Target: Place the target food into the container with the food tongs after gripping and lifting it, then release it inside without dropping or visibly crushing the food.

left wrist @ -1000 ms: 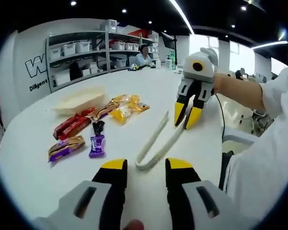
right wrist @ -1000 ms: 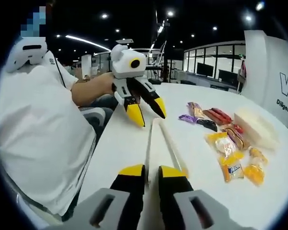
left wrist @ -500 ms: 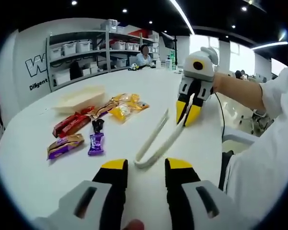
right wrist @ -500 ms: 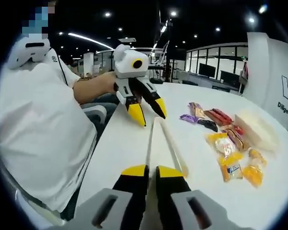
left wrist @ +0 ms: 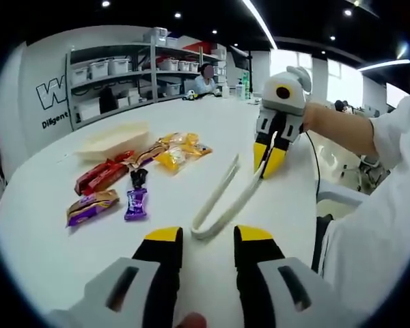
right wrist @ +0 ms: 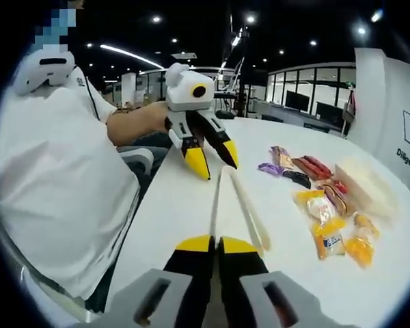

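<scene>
White food tongs (left wrist: 222, 198) lie on the white table (left wrist: 48, 232), their bend just beyond my left gripper (left wrist: 208, 236), which stands open and touches nothing. My right gripper (left wrist: 268, 158) comes in from the right at the tongs' far ends. In the right gripper view, one arm of the tongs (right wrist: 213, 205) runs between the nearly closed jaws of the right gripper (right wrist: 215, 244), and the other arm lies just outside them. The left gripper (right wrist: 213, 160) hangs open over the bend. A cream tray (left wrist: 113, 140) sits at the far left. Wrapped snacks (left wrist: 174, 156) lie beside it.
Red bars (left wrist: 99, 178), a purple packet (left wrist: 137, 203) and a brown-purple packet (left wrist: 92, 207) lie left of the tongs. A person's white sleeve (left wrist: 369, 239) is at the right, by the table edge. Shelves with bins (left wrist: 123, 75) stand behind the table.
My right gripper's jaws have drawn together around one tong arm. The left gripper has stayed open in place, and the tongs still lie on the table.
</scene>
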{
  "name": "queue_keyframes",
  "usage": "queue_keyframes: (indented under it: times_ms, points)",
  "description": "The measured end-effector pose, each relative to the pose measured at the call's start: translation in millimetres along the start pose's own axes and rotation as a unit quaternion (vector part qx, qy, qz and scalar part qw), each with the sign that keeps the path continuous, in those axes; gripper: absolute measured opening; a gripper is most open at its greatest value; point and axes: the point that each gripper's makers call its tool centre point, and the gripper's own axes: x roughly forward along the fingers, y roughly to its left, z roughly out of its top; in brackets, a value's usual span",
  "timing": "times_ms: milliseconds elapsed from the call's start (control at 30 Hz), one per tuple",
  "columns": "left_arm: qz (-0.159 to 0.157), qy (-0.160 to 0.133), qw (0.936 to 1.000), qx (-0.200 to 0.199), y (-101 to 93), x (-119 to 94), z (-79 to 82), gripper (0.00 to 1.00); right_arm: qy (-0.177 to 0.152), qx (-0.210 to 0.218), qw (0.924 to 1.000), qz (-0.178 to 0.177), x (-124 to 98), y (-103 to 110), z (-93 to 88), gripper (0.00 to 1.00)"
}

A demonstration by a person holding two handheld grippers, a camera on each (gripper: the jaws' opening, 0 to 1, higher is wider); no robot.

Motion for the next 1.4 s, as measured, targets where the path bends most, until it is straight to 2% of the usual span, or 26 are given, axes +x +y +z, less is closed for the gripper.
queue_keyframes:
  times_ms: [533, 633, 733, 933, 1033, 1300, 1400]
  points:
    - [0.003, -0.006, 1.0000, -0.005, 2.1, -2.1, 1.4, 0.30, -0.047, 0.031, 0.9984, -0.010, -1.8, -2.7, 3.8, 0.00]
    - [0.006, -0.011, 0.9999, -0.011, 4.8, -3.5, 2.3, 0.32, -0.066, 0.034, 0.9972, -0.007, -4.0, -2.5, 8.0, 0.00]
    - [0.007, -0.021, 0.9995, -0.022, 7.2, -5.5, 5.3, 0.35, -0.071, 0.038, 0.9967, -0.010, -4.3, -3.8, 9.5, 0.00]
    - [0.000, -0.046, 0.9983, -0.035, 6.4, -6.3, 13.8, 0.40, -0.111, 0.044, 0.9928, -0.003, -8.2, -2.9, 22.3, 0.00]
    - [-0.006, -0.068, 0.9965, -0.048, 4.0, -6.7, 21.2, 0.44, -0.128, 0.050, 0.9905, -0.004, -8.4, -4.0, 27.9, 0.00]
    - [-0.027, -0.143, 0.9864, -0.076, 0.9, -13.0, 47.3, 0.48, -0.196, 0.075, 0.9777, 0.013, -12.5, -1.3, 50.2, 0.00]
    - [-0.041, -0.162, 0.9822, -0.085, -3.7, -13.6, 54.8, 0.48, -0.216, 0.082, 0.9727, 0.020, -13.4, -0.1, 58.3, 0.00]
